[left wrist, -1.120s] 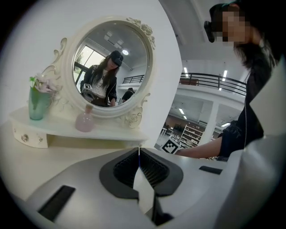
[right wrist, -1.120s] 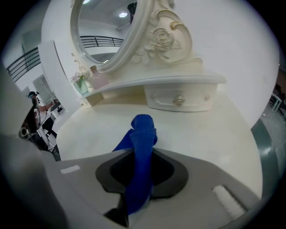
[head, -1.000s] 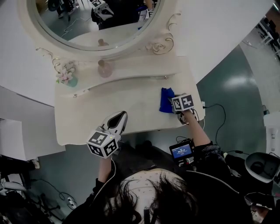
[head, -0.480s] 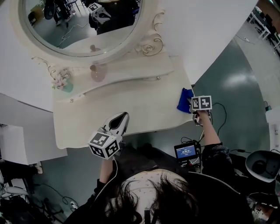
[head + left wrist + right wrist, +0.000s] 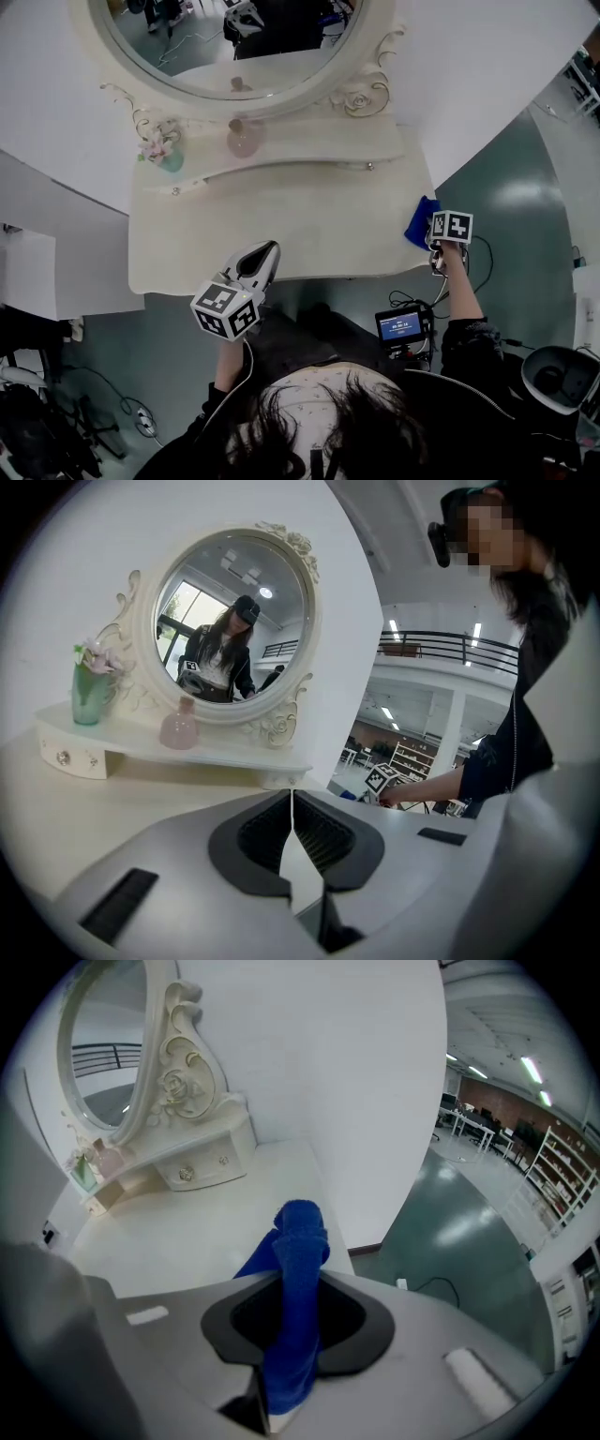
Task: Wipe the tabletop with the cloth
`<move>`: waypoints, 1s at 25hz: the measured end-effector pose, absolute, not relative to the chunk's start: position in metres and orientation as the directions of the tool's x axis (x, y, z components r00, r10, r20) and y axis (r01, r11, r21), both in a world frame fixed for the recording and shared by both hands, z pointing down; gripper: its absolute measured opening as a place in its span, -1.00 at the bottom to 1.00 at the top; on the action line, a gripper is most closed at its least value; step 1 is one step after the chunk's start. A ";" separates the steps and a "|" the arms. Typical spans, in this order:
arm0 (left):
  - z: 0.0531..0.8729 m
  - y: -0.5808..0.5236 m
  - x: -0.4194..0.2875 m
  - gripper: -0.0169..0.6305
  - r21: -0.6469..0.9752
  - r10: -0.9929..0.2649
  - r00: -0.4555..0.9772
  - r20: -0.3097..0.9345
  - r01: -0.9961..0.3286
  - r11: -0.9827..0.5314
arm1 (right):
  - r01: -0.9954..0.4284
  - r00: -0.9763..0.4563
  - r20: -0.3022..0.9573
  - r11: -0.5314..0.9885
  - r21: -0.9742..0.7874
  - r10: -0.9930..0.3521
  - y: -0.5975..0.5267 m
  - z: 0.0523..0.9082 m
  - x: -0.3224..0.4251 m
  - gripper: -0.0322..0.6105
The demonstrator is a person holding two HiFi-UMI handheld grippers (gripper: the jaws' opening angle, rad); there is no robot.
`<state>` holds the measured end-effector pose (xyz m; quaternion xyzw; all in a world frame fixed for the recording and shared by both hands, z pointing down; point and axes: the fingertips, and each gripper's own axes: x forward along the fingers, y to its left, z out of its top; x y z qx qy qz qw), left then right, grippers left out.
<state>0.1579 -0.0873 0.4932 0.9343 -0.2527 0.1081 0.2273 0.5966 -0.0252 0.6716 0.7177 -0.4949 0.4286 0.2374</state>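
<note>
Cloth point(image 5: 421, 222): blue, pinched in right gripper point(image 5: 296, 1316) jaws at the table point(image 5: 281, 225) right edge, mid-right of frame. Left gripper point(image 5: 292, 829) jaws pressed together, empty. Step: wiping, probably at stroke end. Next move likely needs a leftward sweep, cloth pressed down.

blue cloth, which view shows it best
The right gripper view: the blue cloth fills the centre, clamped in the right gripper. The head view shows only a small blue patch at the tabletop's right edge. The left gripper view does not show it clearly.
</note>
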 end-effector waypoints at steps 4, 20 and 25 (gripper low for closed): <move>0.494 -0.096 0.120 -0.98 0.374 -0.454 0.835 0.310 -0.546 -0.750 | -0.930 0.109 0.835 -0.352 -0.107 -0.539 -0.048 0.659 0.555 -0.65; 0.484 -0.133 -0.104 -0.98 0.384 -0.585 0.742 0.328 -0.670 -0.635 | -0.945 -0.307 0.692 0.125 -0.302 -0.654 -0.197 0.582 0.176 -0.65; 0.488 -0.135 -0.172 -0.98 0.370 -0.622 0.704 0.343 -0.710 -0.600 | -0.902 -0.432 0.676 0.272 -0.336 -0.597 -0.210 0.589 0.051 -0.65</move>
